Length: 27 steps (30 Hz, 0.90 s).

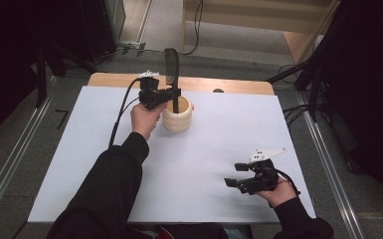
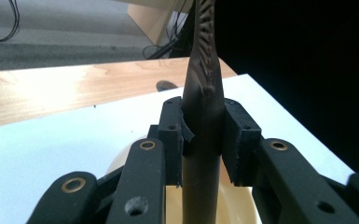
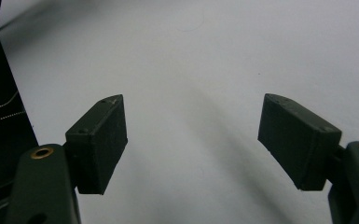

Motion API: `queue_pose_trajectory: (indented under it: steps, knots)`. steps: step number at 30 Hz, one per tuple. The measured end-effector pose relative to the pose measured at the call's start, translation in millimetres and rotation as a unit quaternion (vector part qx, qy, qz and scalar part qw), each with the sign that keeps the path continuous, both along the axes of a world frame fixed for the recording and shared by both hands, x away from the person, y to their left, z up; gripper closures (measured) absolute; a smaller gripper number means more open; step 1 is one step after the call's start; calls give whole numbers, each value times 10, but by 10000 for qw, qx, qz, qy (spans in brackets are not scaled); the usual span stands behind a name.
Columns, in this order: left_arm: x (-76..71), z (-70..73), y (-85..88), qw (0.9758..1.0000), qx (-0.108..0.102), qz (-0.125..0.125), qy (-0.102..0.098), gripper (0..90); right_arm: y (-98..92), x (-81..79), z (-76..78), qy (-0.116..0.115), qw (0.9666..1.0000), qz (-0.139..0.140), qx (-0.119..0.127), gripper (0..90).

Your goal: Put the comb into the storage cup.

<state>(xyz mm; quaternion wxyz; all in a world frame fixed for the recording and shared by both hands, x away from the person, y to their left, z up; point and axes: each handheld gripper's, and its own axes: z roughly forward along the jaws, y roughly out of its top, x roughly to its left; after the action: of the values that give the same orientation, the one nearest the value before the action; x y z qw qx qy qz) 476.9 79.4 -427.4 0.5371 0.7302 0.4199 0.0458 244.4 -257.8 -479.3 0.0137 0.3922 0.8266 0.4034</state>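
A cream round holder (image 1: 178,117) stands on the white table (image 1: 214,149) toward the back, left of centre. A long black utensil (image 1: 172,74) stands upright with its lower end inside the holder. My left gripper (image 1: 171,93) is shut on the utensil's handle just above the holder's rim. In the left gripper view the dark handle (image 2: 204,140) is pinched between both pads, with the cream holder (image 2: 235,205) below. My right gripper (image 1: 236,175) rests low over the table at the front right, open, with nothing between its pads (image 3: 100,140).
A wooden strip (image 1: 204,83) borders the table's far edge, with a small dark spot (image 1: 218,91) on it. Cables and black stands crowd the floor at the back and right. The person's sleeves enter from the bottom.
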Motion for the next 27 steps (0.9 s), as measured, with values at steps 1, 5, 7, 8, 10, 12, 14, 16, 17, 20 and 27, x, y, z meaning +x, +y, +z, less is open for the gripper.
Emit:
queue_pose_trajectory:
  steps: [1,5,7,8,10,12,14,16,17,20,27]
  knots:
    - [-2,-13,-2,10000,-5,-6,3,720,0,0,2,5,10000,-1,12,221]
    - [-8,-52,-7,10000,32,-12,28,720,2,3,1,4,10000,11,5,221]
    - [-14,-71,-10,10000,67,-37,27,719,2,3,0,1,10000,19,2,221]
    - [-17,-80,-10,9999,76,-59,38,719,0,5,-2,-5,10000,24,0,221]
    - [-22,-100,-16,9999,85,-87,60,719,0,6,-3,-1,10000,26,-1,221]
    - [-29,-116,-24,9999,110,-81,53,719,0,7,-5,0,10000,32,-2,221]
    - [-32,-122,-19,9999,91,-64,58,719,1,7,-5,7,10000,31,-1,221]
    - [-30,-130,-11,9999,142,-59,72,719,1,6,-6,3,10000,32,3,221]
    - [-32,-135,-11,9998,171,-58,59,718,1,6,-6,1,10000,33,3,220]
    - [-37,-148,-13,9997,236,-73,43,718,-1,7,-6,11,10000,27,3,221]
    - [-51,-157,-23,9993,333,-168,11,717,3,8,-8,10,10000,44,0,220]
